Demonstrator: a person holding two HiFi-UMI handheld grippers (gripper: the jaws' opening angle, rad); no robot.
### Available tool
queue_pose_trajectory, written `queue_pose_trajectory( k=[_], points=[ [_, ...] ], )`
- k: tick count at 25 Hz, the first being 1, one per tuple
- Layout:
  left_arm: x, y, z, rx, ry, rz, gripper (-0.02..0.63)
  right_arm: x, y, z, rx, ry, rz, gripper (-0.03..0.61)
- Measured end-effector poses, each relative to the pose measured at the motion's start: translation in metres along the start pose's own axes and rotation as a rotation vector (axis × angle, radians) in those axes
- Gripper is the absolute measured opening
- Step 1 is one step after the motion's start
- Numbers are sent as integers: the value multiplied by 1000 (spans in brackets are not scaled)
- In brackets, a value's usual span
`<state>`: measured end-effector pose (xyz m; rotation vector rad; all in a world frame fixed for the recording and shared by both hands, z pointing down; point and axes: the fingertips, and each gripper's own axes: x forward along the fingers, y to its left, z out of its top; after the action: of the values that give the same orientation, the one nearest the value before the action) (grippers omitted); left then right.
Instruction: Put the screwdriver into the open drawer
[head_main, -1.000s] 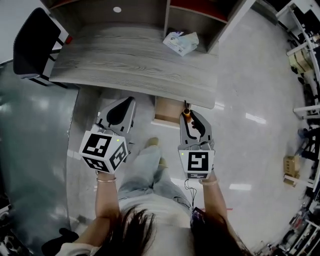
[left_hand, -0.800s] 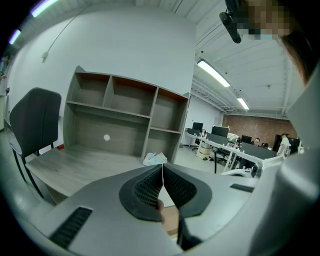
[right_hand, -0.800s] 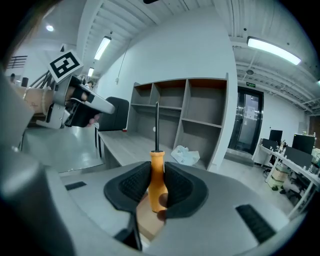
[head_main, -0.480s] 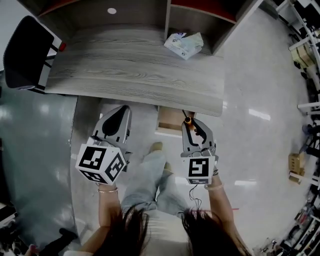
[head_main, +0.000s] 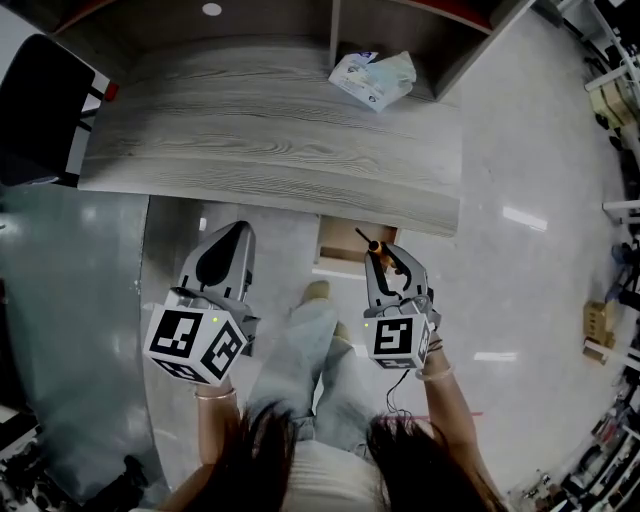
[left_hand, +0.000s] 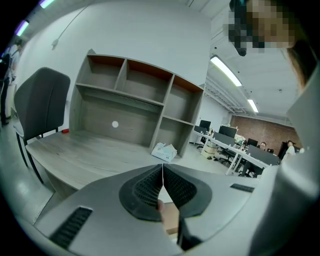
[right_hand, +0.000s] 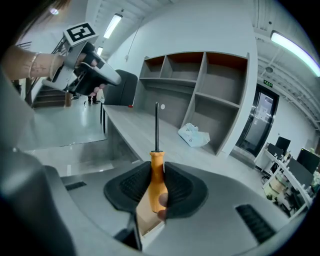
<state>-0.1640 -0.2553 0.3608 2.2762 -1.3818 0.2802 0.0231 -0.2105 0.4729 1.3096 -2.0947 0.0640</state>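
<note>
Head view: two grippers, one screwdriver, one open drawer. Left gripper (head_main: 232, 236) held over the floor, left of the drawer (head_main: 338, 247). Right gripper (head_main: 386, 257) at the drawer's right edge, gripping one orange-handled screwdriver (head_main: 370, 243); shaft angled toward the desk (head_main: 250, 140). One white packet (head_main: 373, 78) on the desk, one dark chair (head_main: 35, 110) at its left end.

Left gripper view: jaws pressed together, nothing between. Desk, chair, packet ahead; part of the drawer below the jaws.

Right gripper view: jaws clamped on the orange handle, black shaft sticking straight out. Drawer just beneath, screwdriver not inside it. Left gripper at upper left.
</note>
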Motion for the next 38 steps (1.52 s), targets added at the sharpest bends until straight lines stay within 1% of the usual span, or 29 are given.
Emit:
queue_pose_trajectory(
  k=[6,13,21,26,31,38],
  points=[
    [4,15,-3,-21,-2,33,20,25,6,-21,-37,38,25,100],
    [6,29,-7,-32,-1,61,20,51,15,-40,-137,66,55,100],
    [9,36,-20,-28,20,70,20,72,26,-69,-182,131,81,100],
    [21,37,-30,-10,35,56,20,84,33,-85,-184,176,95,100],
    [37,29,-45,19,54,22,20,94,36,-101,-186,222,97,100],
    [57,13,-76,66,96,-30,20,106,34,-116,-173,285,87,100]
  ],
)
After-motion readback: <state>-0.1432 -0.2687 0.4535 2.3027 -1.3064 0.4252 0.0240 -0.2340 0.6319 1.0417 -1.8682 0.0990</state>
